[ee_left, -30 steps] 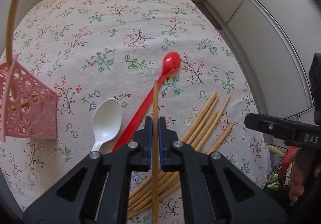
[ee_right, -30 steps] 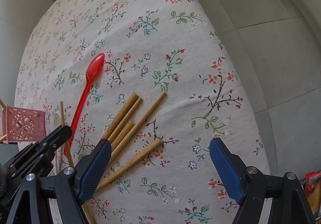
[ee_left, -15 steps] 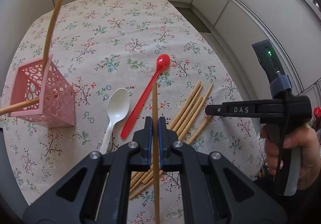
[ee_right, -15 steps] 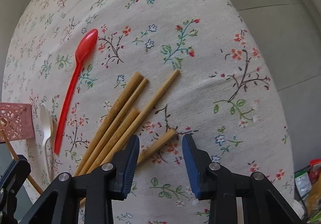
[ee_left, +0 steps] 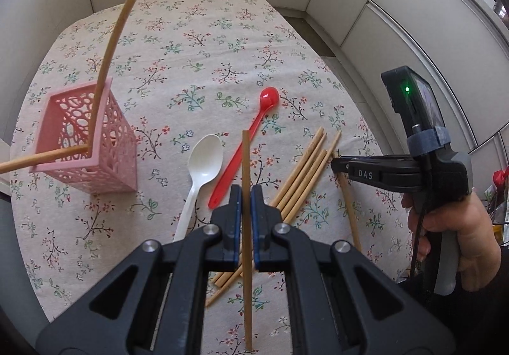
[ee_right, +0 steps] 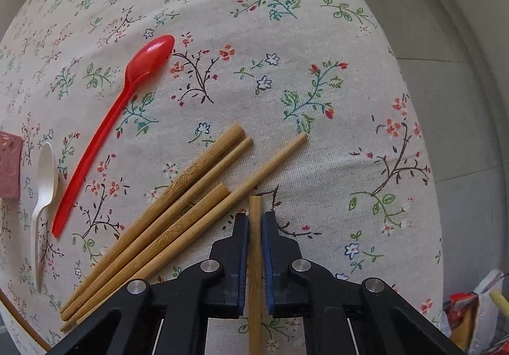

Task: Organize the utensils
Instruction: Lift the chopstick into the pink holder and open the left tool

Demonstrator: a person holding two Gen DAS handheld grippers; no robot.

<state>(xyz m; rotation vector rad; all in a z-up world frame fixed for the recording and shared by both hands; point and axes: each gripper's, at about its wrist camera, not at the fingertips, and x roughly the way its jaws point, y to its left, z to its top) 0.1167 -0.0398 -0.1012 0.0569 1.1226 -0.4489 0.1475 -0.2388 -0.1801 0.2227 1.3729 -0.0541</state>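
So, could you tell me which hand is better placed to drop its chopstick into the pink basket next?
Probably the left. The left gripper is shut on a chopstick, and the pink basket sits close on its left. The right gripper, shut on another chopstick, is farther off, past both spoons.

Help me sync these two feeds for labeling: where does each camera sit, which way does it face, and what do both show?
Left wrist: sits on the left gripper, looking forward and down over the floral tablecloth toward the pink basket; its own fingers clamp a thin chopstick; the right gripper and hand show at right.
Right wrist: sits on the right gripper, looking closely down at the chopstick pile; its fingers clamp a thicker chopstick.
Shared: red spoon, white spoon, pile, basket.
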